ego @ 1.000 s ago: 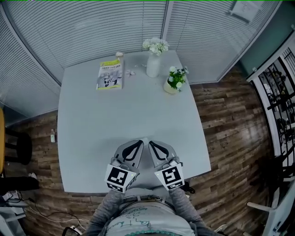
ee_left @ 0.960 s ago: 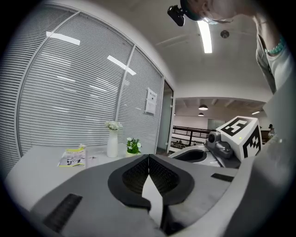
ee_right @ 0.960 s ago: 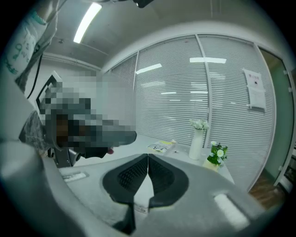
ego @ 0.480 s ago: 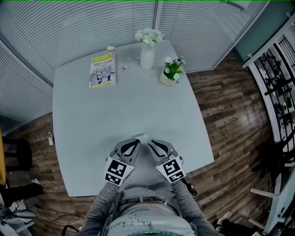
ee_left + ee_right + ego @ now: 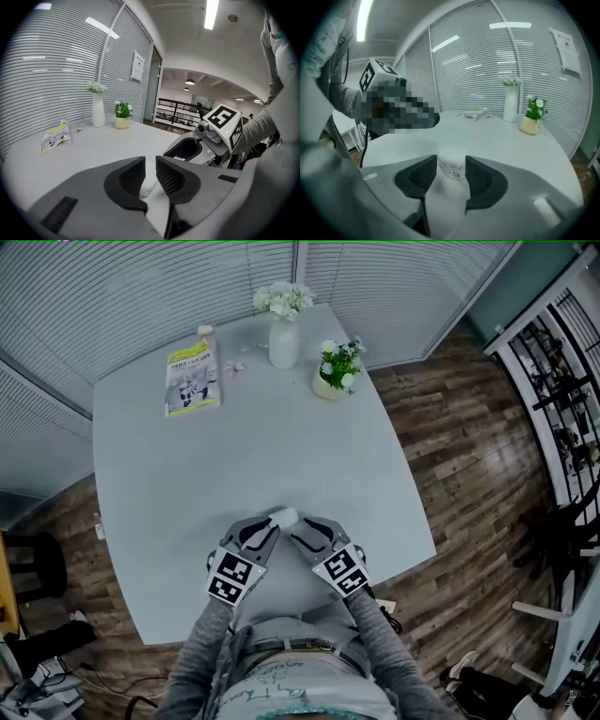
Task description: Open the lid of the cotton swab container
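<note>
The right gripper (image 5: 450,180) had its jaws apart, having just been opening, with the white cotton swab container (image 5: 451,165) upright between them on the table (image 5: 501,138). The left gripper (image 5: 150,174), whose jaws had likewise just opened to a narrow gap, faced it, the container just ahead of its tips.

The person wears a light top (image 5: 281,682) with green print and long grey sleeves (image 5: 199,657). The left tongs (image 5: 264,528) and right tongs (image 5: 302,527) are grey with black bumpy pads (image 5: 131,176). Each carries a cube (image 5: 232,577) with black-and-white squares.
</note>
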### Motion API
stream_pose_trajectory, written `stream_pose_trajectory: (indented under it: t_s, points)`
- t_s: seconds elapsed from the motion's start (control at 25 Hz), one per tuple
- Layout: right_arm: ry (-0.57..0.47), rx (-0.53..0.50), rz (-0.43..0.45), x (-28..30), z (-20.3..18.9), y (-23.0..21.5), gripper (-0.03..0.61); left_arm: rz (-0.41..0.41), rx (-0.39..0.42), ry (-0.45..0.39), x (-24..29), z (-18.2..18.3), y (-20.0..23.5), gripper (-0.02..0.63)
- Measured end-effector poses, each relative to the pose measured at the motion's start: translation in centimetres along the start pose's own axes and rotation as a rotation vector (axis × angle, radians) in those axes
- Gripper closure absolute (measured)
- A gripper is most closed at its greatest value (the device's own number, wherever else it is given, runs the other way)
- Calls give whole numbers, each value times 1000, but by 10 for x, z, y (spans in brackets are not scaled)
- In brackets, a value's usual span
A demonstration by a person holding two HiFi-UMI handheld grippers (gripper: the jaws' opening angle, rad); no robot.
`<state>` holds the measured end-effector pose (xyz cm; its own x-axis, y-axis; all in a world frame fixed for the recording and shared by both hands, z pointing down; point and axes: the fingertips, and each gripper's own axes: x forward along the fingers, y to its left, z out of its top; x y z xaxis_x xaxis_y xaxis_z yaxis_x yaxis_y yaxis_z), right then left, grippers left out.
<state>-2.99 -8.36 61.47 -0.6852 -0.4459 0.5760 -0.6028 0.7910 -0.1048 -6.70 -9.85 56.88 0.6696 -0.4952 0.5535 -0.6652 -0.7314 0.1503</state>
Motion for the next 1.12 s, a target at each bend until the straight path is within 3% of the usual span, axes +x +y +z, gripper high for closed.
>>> stream_pose_trajectory:
  t_s: [0.2,0.4,0.48,0.6,0.84,1.04,1.12]
  points:
    - [42,-22,28,13,-17,-4,335,-47,54,87,13,-14,1,484]
    - [56,-62,60,28,-26,-4,296,-81,231,223,25,-32,0,431]
    - [58,-76,71,32,-26,-4,296,-103,266,254,29,-35,-1,413]
    - [59,-97,89,37,-26,-5,295,-132,260,273,34,-37,-1,408]
    - [65,-156,138,43,-28,-5,276,-159,329,336,43,-44,-4,392]
    - [70,-221,189,48,-28,-4,267,-166,490,405,50,-51,-5,390]
    - [79,-252,220,52,-27,-3,262,-183,510,420,52,-53,-8,390]
